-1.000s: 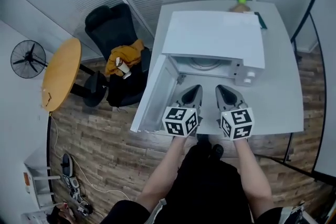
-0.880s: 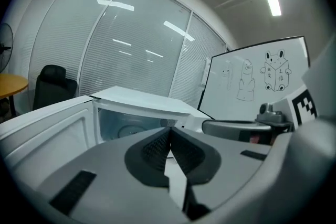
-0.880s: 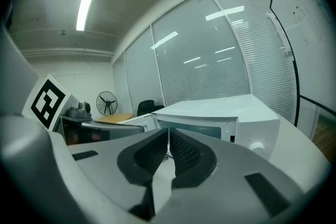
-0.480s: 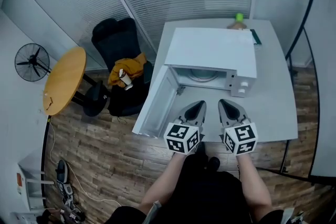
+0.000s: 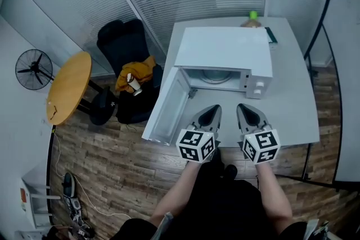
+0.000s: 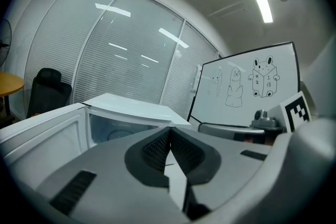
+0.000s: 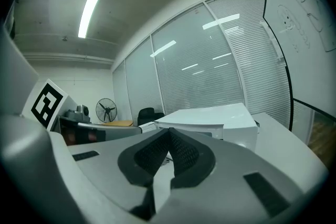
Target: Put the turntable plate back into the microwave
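Observation:
The white microwave [image 5: 225, 53] stands on the white table [image 5: 292, 109] with its door [image 5: 164, 104] swung open to the left. A round glass turntable plate [image 5: 216, 77] lies inside its cavity, also seen in the left gripper view as the plate [image 6: 122, 135]. My left gripper [image 5: 211, 111] and right gripper [image 5: 246, 111] hover side by side over the table's front part, short of the microwave's mouth. Both are shut with nothing between their jaws. The left gripper [image 6: 169, 150] points at the open cavity; the right gripper [image 7: 169, 152] points at the microwave [image 7: 210, 118] from its right.
A bottle with a green cap [image 5: 253, 18] stands behind the microwave. Left of the table are a black office chair [image 5: 126, 42] with a yellow cloth, a round wooden table [image 5: 67, 86] and a floor fan [image 5: 31, 70]. A whiteboard [image 6: 247, 81] stands at the right.
Both grippers have drawn back from the microwave toward the table's front edge and risen a little. The plate stays inside the cavity.

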Available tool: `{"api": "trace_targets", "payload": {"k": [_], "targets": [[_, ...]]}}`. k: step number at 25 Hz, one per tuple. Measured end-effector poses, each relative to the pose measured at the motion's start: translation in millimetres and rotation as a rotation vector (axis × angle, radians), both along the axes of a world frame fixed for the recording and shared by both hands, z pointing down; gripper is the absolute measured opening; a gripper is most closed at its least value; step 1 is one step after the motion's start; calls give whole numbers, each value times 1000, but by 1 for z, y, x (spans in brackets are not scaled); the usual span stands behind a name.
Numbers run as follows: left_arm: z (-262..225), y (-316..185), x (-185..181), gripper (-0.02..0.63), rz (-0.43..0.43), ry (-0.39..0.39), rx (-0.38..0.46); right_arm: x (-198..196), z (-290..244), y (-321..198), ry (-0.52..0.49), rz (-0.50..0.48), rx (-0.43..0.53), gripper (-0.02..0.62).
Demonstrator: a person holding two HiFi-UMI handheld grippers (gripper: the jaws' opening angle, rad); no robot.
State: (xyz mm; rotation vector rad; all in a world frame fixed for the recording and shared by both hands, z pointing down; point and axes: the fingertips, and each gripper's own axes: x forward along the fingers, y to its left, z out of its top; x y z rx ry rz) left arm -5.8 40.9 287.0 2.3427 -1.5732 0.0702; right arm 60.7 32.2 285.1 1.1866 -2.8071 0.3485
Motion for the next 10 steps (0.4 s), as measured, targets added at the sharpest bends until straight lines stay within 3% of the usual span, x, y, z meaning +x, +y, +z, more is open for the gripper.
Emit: {"api": "trace_targets", "payload": {"k": [10], "targets": [[-1,8,-2,-3,-9,-2,9,-1,0,8,30,-11,14,8]]}}
